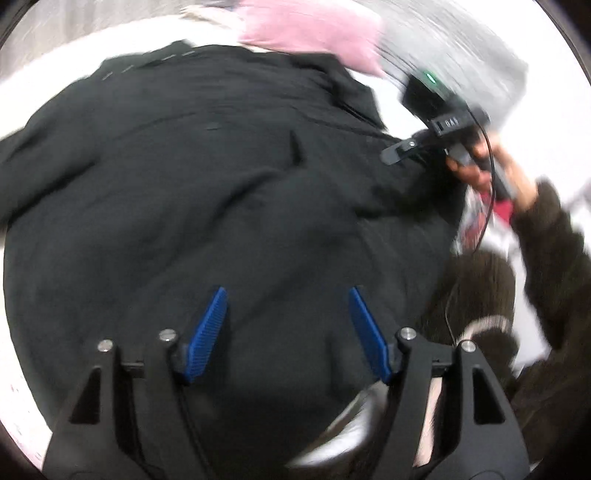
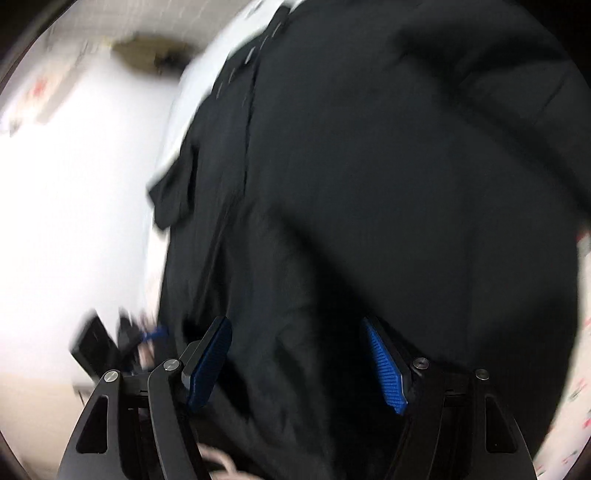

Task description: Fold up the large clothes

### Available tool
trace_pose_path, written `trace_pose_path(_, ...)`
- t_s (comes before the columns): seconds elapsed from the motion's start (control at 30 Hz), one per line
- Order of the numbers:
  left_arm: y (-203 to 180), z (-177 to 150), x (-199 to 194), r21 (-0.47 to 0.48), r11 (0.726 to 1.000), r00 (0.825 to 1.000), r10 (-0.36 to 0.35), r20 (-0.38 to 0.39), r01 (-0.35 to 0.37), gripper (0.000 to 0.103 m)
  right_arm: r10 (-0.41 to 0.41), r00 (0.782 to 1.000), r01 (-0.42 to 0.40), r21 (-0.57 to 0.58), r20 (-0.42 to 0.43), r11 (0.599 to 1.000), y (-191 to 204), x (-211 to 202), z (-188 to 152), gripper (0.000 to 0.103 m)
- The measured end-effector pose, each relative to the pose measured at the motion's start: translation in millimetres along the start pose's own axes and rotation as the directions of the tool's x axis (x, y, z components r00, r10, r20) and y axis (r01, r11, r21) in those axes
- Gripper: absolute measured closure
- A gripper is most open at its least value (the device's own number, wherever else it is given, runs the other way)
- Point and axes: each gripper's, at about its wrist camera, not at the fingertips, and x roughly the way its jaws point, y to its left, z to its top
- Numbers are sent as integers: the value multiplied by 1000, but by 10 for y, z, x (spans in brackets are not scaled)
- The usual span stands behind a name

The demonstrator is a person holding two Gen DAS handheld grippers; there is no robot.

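Observation:
A large black garment (image 1: 221,166) lies spread over a white bed sheet (image 1: 37,81) and fills most of both views. My left gripper (image 1: 287,291) hovers over its near part, blue pads wide apart and nothing between them. In the right wrist view the same black garment (image 2: 369,184) shows a row of stitches and a flap along its left edge. My right gripper (image 2: 294,320) hangs open above it, holding nothing. The left wrist view also catches the right gripper (image 1: 397,153) at the garment's right edge, held by a hand. Motion blurs both views.
A pink garment (image 1: 314,33) and a grey one (image 1: 461,48) lie at the far side of the bed. A person's dark brown sleeve (image 1: 554,258) reaches in from the right over a red-and-white printed cloth (image 1: 476,221). Bare white sheet (image 2: 74,184) lies left of the garment.

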Motion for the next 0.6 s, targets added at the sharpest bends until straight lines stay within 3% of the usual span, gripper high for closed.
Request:
trace_pose_path(0.07, -205, -60, 32, 88, 996, 1000, -4, -21, 6, 28, -16, 998, 12, -79, -57, 997, 179, 113, -224, 31)
trace_pose_path(0.2, -530, -233, 303, 239, 970, 994, -9, -109, 35, 27, -59, 991, 39, -162, -124, 986, 389, 207, -684, 31)
trace_pose_path(0.3, -572, -279, 595, 278, 960, 983, 67, -169, -18, 27, -84, 993, 66, -191, -89, 979, 480, 93, -848, 31)
trace_pose_path(0.37, -502, -290, 715, 249, 968, 982, 71, -177, -26, 28, -74, 997, 64, -207, -38, 976, 517, -69, -929, 31)
trace_pose_path(0.4, -480, -286, 720, 238, 971, 984, 74, -161, -34, 35, -60, 998, 59, -218, 1, 974, 544, -166, -938, 31)
trace_pose_path(0.43, -457, -274, 703, 230, 972, 987, 87, -137, -54, 51, -46, 999, 51, -222, 27, 974, 550, -244, -941, 31)
trace_pose_path(0.47, -436, -268, 690, 221, 974, 988, 86, -128, -56, 60, -19, 997, 33, -217, 69, 976, 546, -339, -921, 31)
trace_pose_path(0.53, -319, -217, 659, 154, 987, 991, 74, -114, -56, 94, 20, 991, 7, -203, 131, 979, 499, -464, -865, 31)
trace_pose_path(0.6, -177, -198, 536, 48, 998, 995, 43, -85, -39, 95, 65, 972, -27, -167, 227, 986, 428, -532, -731, 31)
